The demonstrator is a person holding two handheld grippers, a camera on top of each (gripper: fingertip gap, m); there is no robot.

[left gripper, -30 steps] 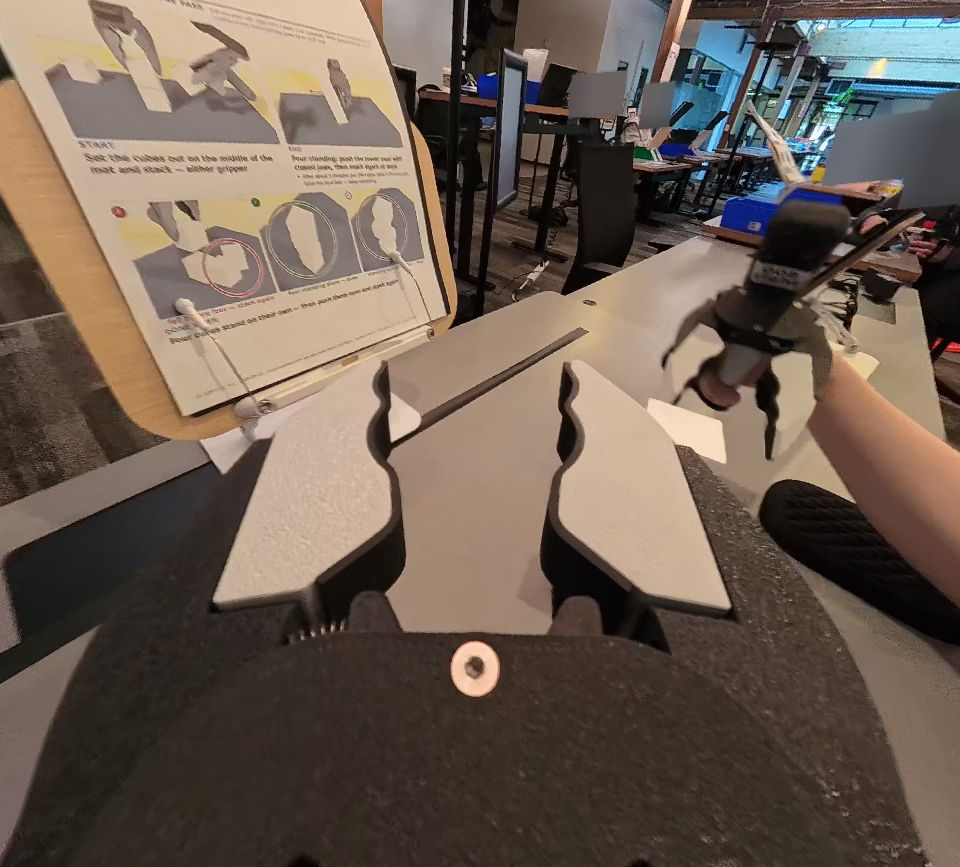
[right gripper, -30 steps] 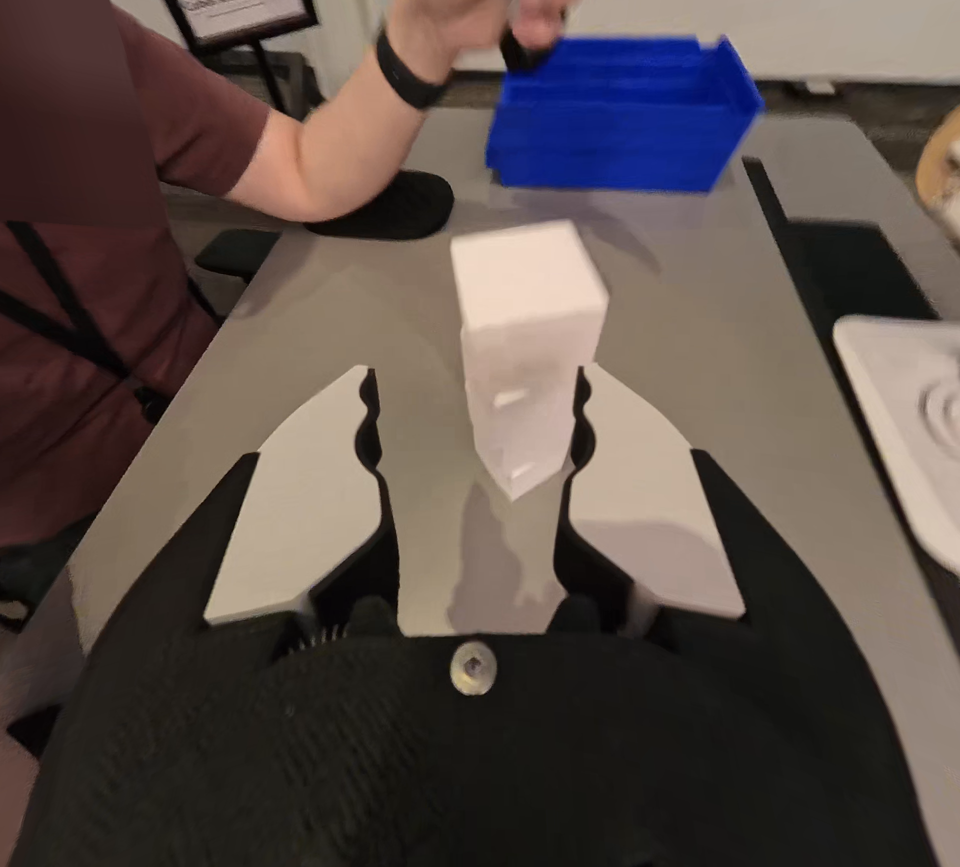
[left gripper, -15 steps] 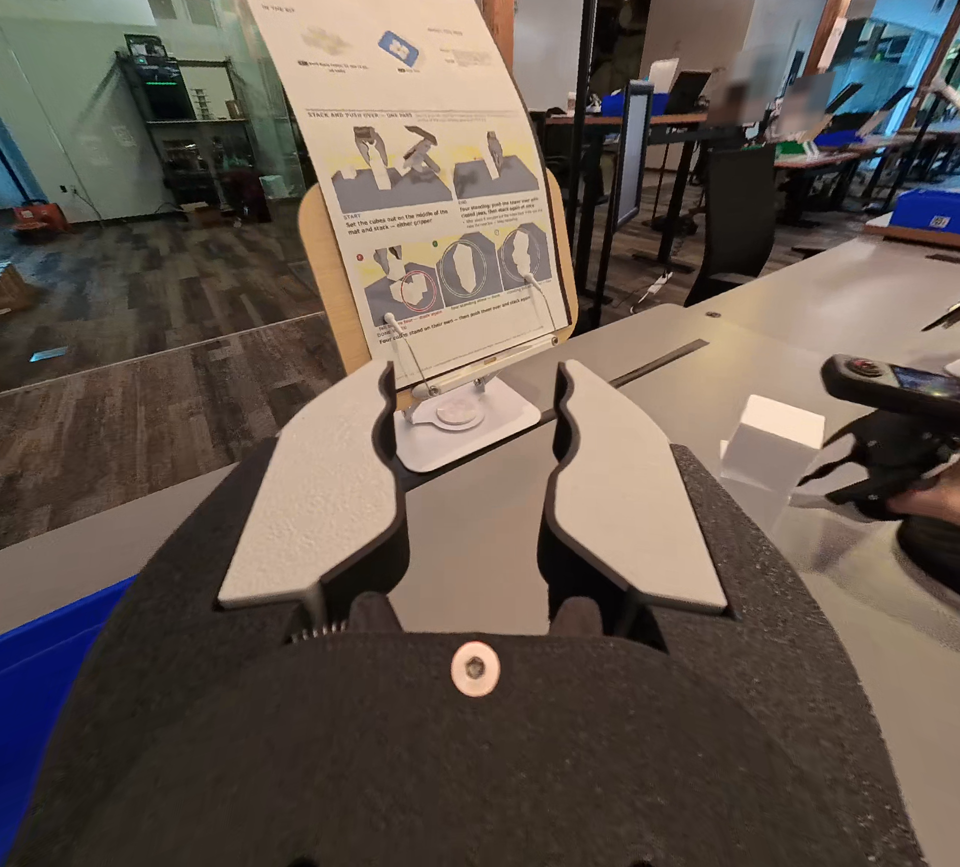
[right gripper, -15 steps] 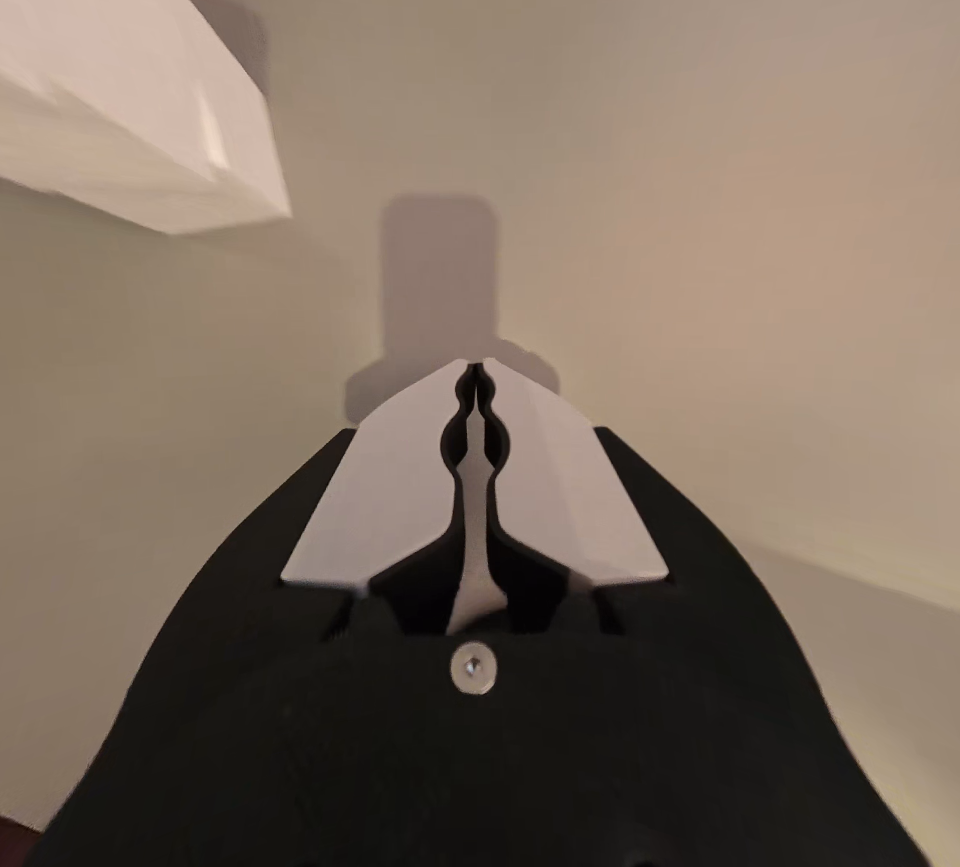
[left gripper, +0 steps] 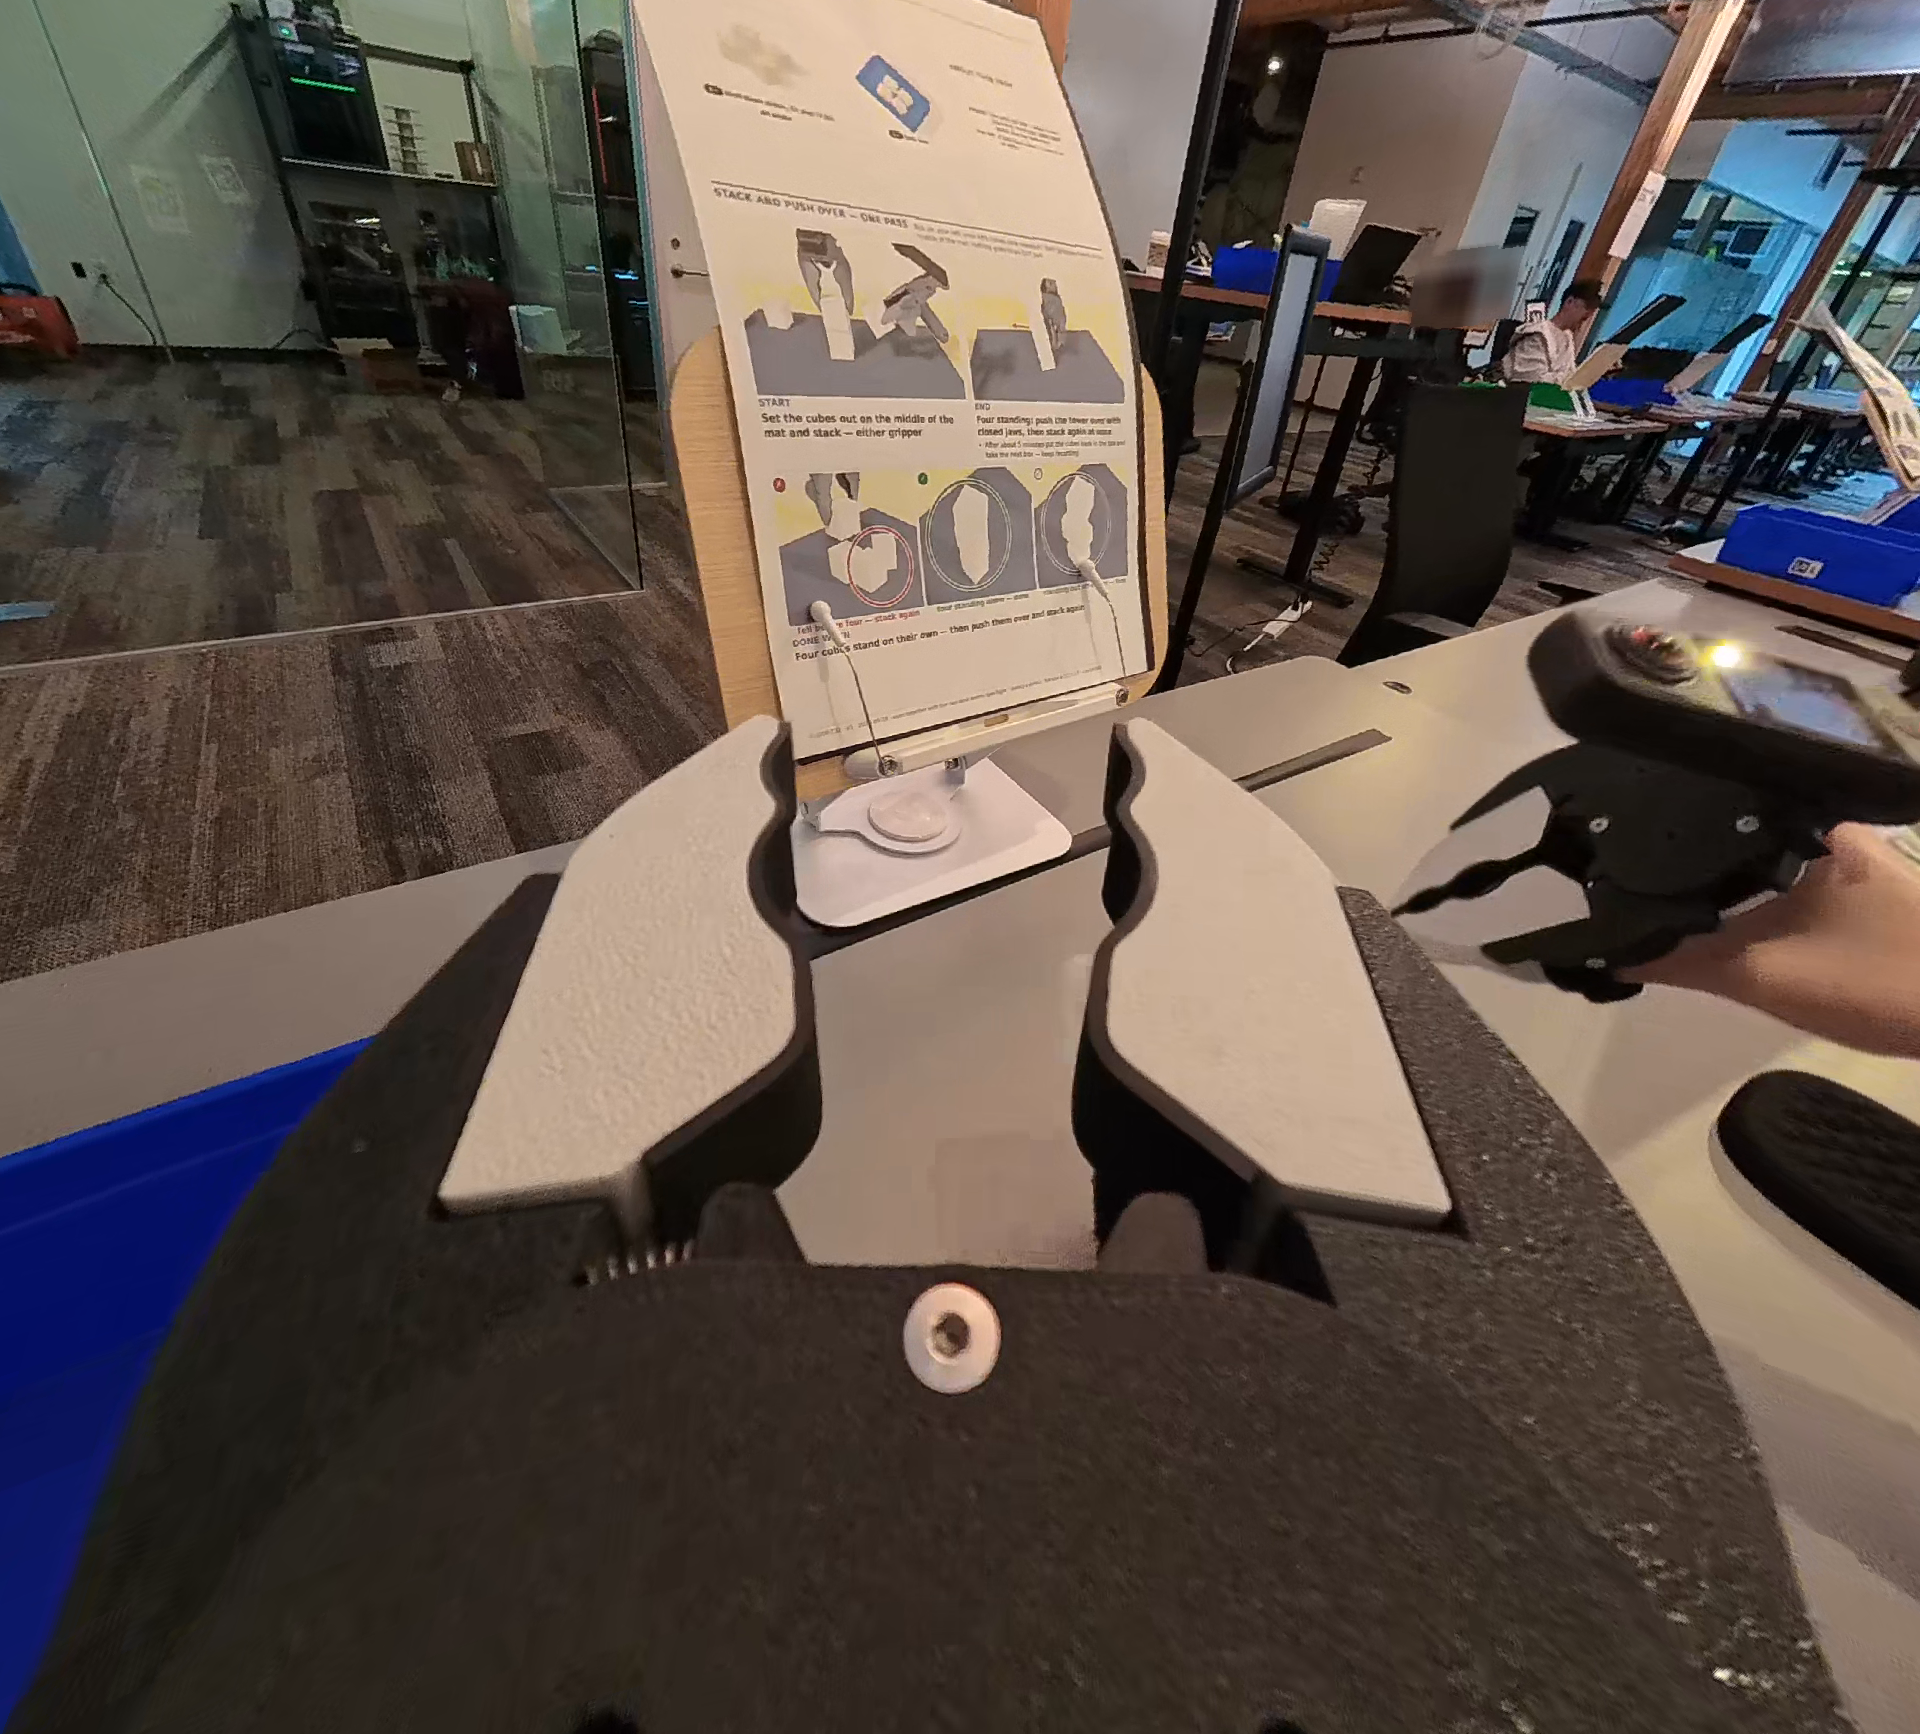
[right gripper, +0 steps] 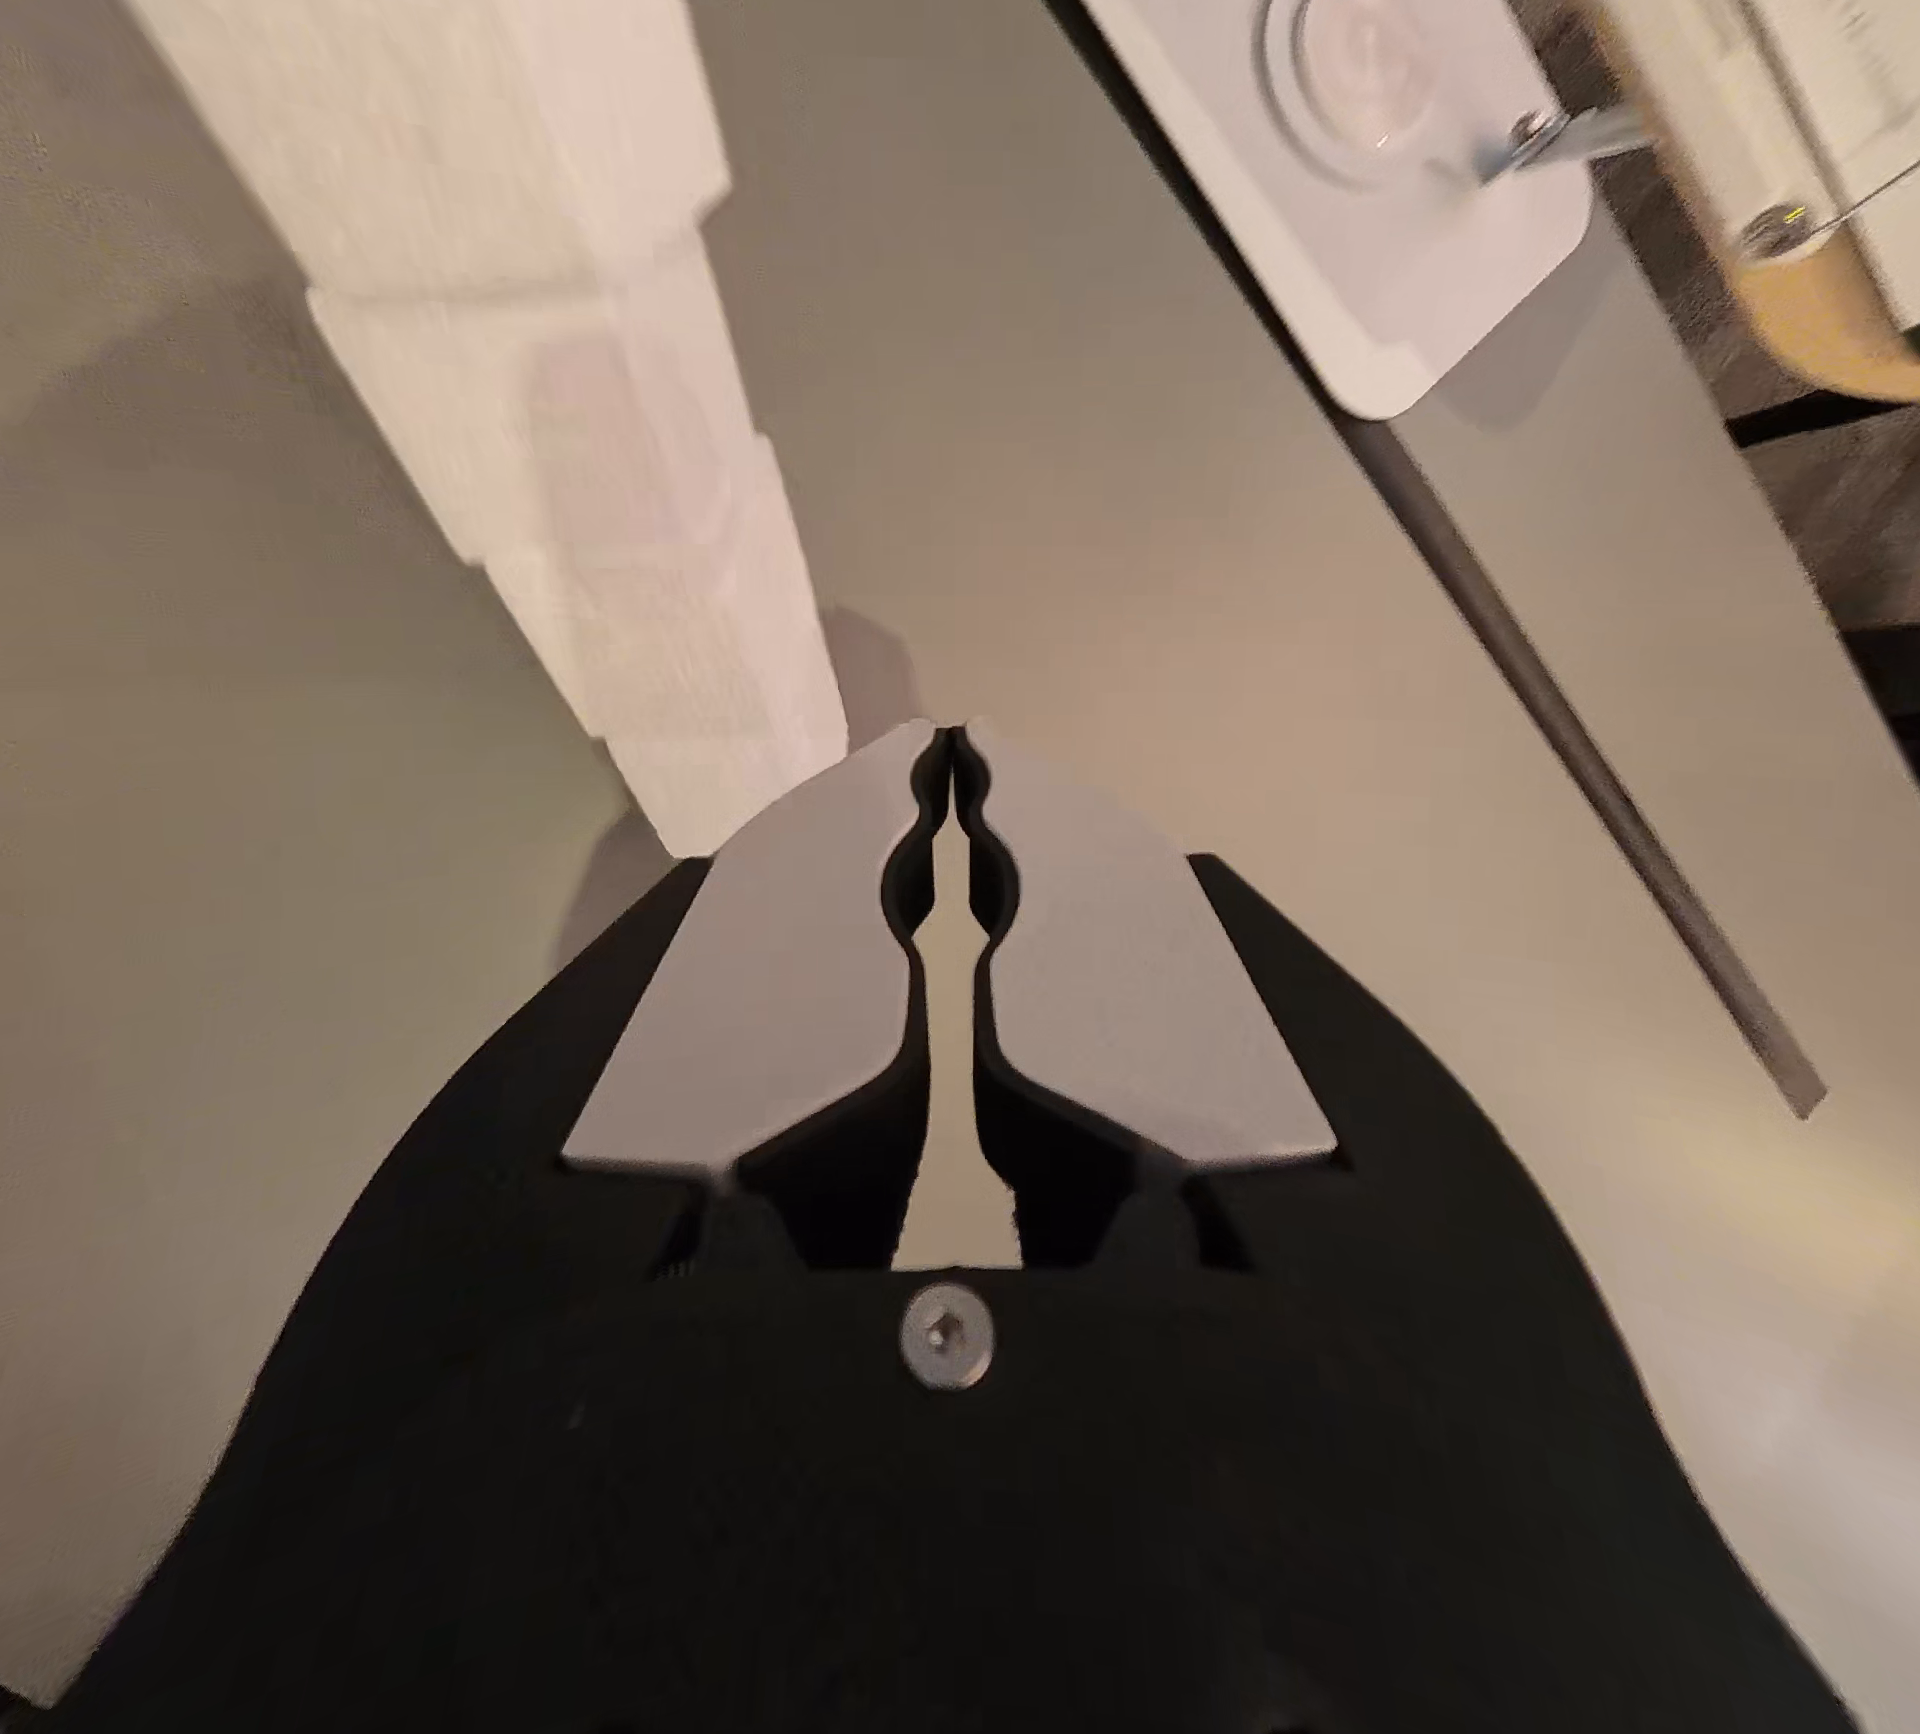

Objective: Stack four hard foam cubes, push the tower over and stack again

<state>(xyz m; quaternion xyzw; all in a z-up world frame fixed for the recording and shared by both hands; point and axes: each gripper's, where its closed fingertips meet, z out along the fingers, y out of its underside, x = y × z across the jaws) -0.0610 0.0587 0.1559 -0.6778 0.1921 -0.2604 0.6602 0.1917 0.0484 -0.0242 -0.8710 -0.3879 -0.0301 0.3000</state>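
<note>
Right wrist view: right gripper [right gripper: 951, 734] has its fingers pressed together, empty, tips right at the base of the white foam cube tower [right gripper: 582, 396], which now runs diagonally across frame and looks tilted. A second ago the fingers were apart with the tower upright between them; half a second ago they were already together beside it. Reads as the push-over in progress; I can't confirm contact. Left gripper [left gripper: 945, 837] is spread apart, empty, raised, facing the instruction sheet stand [left gripper: 914, 837], well clear. Next: restack once cubes land on the grey table [right gripper: 1143, 593].
</note>
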